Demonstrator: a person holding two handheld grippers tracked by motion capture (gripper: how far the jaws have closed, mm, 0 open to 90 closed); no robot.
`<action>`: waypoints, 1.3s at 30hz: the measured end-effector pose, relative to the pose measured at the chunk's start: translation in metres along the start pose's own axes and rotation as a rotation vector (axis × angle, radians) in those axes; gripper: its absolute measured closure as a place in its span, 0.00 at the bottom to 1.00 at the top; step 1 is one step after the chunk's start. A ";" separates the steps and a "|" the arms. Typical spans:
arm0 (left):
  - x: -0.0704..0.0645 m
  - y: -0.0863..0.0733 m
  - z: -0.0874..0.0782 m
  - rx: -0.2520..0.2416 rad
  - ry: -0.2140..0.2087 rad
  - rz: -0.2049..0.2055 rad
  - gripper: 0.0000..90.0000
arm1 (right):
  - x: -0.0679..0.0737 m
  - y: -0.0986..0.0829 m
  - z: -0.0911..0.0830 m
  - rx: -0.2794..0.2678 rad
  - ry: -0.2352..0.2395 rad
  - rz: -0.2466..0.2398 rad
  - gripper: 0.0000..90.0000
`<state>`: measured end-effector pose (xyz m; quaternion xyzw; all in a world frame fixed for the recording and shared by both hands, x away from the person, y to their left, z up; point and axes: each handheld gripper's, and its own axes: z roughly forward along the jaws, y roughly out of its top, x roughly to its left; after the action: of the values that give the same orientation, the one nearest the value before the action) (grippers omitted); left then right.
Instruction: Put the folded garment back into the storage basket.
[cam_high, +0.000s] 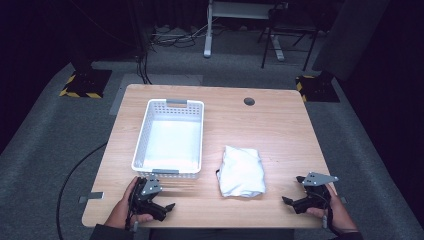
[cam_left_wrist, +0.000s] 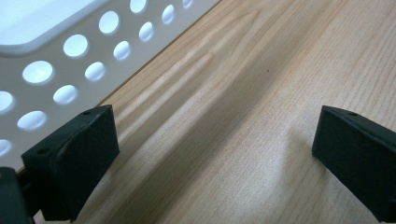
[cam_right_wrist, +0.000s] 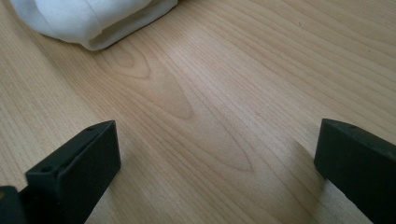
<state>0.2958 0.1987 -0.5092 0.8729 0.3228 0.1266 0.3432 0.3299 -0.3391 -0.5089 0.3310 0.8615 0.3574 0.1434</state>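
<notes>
A folded white cloth (cam_high: 242, 171) lies on the wooden table, right of centre near the front. A white perforated basket (cam_high: 170, 140) stands to its left, nothing inside it. My left gripper (cam_high: 165, 204) rests at the front left, just in front of the basket, jaws wide open over bare wood; the basket's holed wall (cam_left_wrist: 56, 70) shows at upper left in the left gripper view. My right gripper (cam_high: 292, 196) sits at the front right, open, some way right of the cloth. The cloth's folded edge (cam_right_wrist: 93, 21) lies at the top left of the right gripper view.
The wooden table (cam_high: 280, 130) has a dark round cable hole (cam_high: 249, 101) near its far edge. Grey tape (cam_high: 91, 196) sticks out at the front left edge. Stands and cables lie on the carpet beyond the table.
</notes>
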 end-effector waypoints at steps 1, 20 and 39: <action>0.000 0.000 0.000 0.000 0.000 0.000 0.00 | 0.000 0.000 0.000 0.000 0.001 0.000 0.00; 0.000 0.000 0.000 0.000 0.003 -0.003 0.00 | -0.001 0.000 -0.001 0.010 0.008 -0.007 0.00; 0.000 0.000 0.000 0.000 0.003 -0.003 0.00 | 0.001 0.007 -0.012 0.001 -0.010 -0.024 0.03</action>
<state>0.2961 0.1988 -0.5092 0.8722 0.3247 0.1275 0.3430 0.3262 -0.3414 -0.4957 0.3224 0.8648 0.3535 0.1521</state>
